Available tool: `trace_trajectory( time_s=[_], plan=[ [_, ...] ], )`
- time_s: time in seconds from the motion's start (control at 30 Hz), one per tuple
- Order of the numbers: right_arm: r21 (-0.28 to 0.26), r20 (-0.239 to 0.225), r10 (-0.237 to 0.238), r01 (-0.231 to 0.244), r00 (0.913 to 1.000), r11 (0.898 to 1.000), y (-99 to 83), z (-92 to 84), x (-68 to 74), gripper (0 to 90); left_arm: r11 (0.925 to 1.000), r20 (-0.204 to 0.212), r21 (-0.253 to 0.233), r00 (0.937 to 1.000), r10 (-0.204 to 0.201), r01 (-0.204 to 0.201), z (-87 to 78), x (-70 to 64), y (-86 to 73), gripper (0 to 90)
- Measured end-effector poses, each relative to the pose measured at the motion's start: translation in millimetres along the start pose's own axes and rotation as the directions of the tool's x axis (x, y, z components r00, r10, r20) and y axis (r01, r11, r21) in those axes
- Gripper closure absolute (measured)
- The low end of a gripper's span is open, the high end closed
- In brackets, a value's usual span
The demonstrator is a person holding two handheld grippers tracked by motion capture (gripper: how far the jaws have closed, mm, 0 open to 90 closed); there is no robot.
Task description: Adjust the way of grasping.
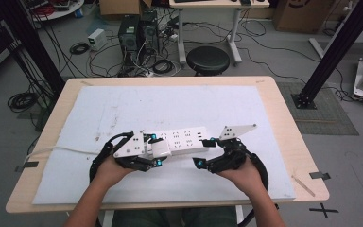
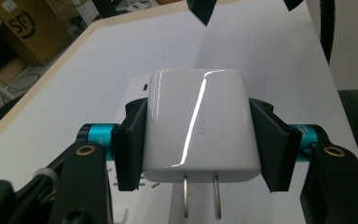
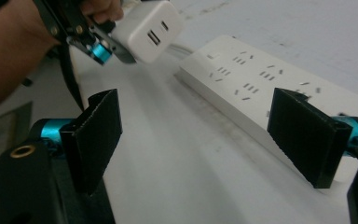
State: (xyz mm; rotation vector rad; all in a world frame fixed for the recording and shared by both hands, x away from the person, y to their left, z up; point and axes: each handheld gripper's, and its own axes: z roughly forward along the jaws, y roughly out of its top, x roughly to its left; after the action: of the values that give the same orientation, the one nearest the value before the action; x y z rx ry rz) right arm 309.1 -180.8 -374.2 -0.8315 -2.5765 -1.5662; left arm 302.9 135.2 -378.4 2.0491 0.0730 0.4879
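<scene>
Glossy white plastic, the charger (image 2: 198, 126) looks light, rigid and slippery; the left claw (image 2: 198, 140) pinches its flat sides above the strip (image 1: 184, 139), while the right claw (image 3: 205, 135) stands spread astride the strip's end.

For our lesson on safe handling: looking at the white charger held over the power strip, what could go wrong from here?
1. The left tool pinches the glossy white plug-in charger by its smooth sides; it might slip or twist when pushed in.
2. The right tool stands open, not clamping the long white power strip, so the strip may slide.
3. The two metal prongs could miss the slots.
</scene>
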Motion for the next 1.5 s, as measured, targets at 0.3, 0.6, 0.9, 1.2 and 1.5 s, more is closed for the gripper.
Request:
trace_trajectory(
  time_s=[0.3, 0.6, 0.9, 1.2, 1.5],
  plan=[
    [-0.024, -0.143, 0.148, -0.153, 0.9786, 0.988, -8.9, 23.1, -4.6, 18.0, 0.9959, -0.030, -0.033, 0.9960, 0.084, -0.085, 16.0, -20.4, 2.7, 42.5],
    [-0.005, -0.208, 0.216, -0.222, 0.9541, 0.975, -12.3, 37.1, -6.8, 19.2, 0.9855, -0.053, -0.039, 0.9852, 0.163, -0.165, 28.4, -35.1, 2.1, 42.6],
    [0.004, -0.268, 0.231, -0.239, 0.9354, 0.971, -12.3, 50.6, -8.4, 29.5, 0.9800, -0.079, -0.063, 0.9798, 0.184, -0.189, 35.3, -44.8, -0.5, 42.5],
    [0.005, -0.316, 0.235, -0.246, 0.9191, 0.969, -14.5, 58.0, -9.8, 48.4, 0.9787, -0.086, -0.068, 0.9785, 0.188, -0.194, 35.9, -45.0, 0.7, 42.5],
    [0.019, -0.354, 0.274, -0.287, 0.8940, 0.958, -18.4, 62.0, -14.1, 57.5, 0.9752, -0.096, -0.049, 0.9728, 0.211, -0.216, 38.6, -46.1, 0.9, 42.5]
  ],
)
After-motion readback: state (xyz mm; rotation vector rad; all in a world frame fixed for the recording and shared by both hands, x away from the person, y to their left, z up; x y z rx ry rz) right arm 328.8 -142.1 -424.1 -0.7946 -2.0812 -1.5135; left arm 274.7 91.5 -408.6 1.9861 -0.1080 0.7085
